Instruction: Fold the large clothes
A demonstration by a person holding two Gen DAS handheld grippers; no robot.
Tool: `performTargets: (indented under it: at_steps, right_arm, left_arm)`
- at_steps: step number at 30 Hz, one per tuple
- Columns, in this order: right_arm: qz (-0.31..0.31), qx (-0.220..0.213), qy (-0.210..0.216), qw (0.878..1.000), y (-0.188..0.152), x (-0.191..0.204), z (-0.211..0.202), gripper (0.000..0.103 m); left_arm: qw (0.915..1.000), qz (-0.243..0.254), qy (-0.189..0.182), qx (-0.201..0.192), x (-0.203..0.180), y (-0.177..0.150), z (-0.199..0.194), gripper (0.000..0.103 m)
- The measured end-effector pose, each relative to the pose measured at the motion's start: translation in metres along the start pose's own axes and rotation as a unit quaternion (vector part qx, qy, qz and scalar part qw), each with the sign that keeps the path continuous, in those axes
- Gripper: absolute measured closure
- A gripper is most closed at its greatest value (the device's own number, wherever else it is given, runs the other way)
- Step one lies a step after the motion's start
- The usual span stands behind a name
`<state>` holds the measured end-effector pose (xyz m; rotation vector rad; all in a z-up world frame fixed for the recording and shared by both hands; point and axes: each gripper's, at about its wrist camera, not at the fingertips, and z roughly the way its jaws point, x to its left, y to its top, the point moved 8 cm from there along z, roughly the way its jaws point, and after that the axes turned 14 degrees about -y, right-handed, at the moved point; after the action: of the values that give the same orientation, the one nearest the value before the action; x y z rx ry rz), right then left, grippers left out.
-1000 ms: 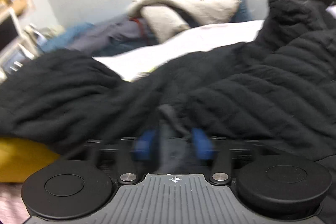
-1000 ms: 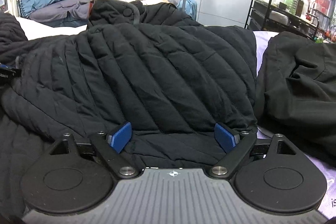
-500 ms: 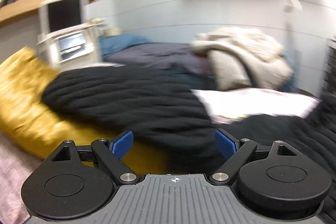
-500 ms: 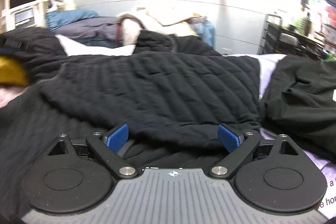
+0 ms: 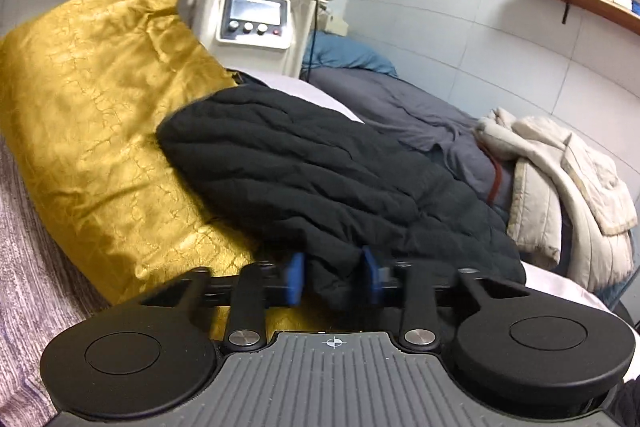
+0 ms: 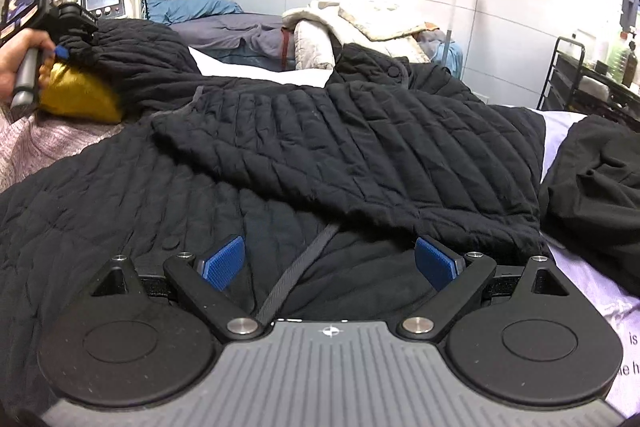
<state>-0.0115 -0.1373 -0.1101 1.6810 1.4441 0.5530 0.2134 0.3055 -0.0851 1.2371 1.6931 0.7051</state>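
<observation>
Two grippers, two states: your left gripper (image 5: 331, 277) has just been closing around the black quilted jacket's sleeve (image 5: 304, 171) by the gold cushion (image 5: 100, 107); seat fabric deep. Right gripper (image 6: 330, 263) gapes empty over the jacket body (image 6: 344, 147).

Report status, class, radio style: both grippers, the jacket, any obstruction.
Left gripper just closed on black jacket sleeve cuff. Right gripper open above jacket hem. Sleeve rests on gold pillow; another black garment alongside.
</observation>
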Motion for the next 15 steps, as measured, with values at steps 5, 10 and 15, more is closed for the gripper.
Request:
performTargets:
  at_steps: [5, 10, 15]
  right_arm:
    - [0.015, 0.011, -0.007, 1.0, -0.009, -0.01, -0.002, 0.01]
    - [0.042, 0.016, -0.007, 0.999, -0.008, -0.021, 0.0, 0.01]
    - [0.051, 0.009, -0.016, 0.999, -0.004, -0.027, -0.002, 0.01]
  left_arm:
    - [0.9954, 0.078, -0.044, -0.035, -0.045, 0.01, -0.029, 0.052]
    - [0.9691, 0.177, -0.154, -0.075, -0.141, 0.008, -0.08, 0.055]
    - [0.9118, 0.278, -0.299, -0.046, -0.255, -0.06, -0.129, 0.056]
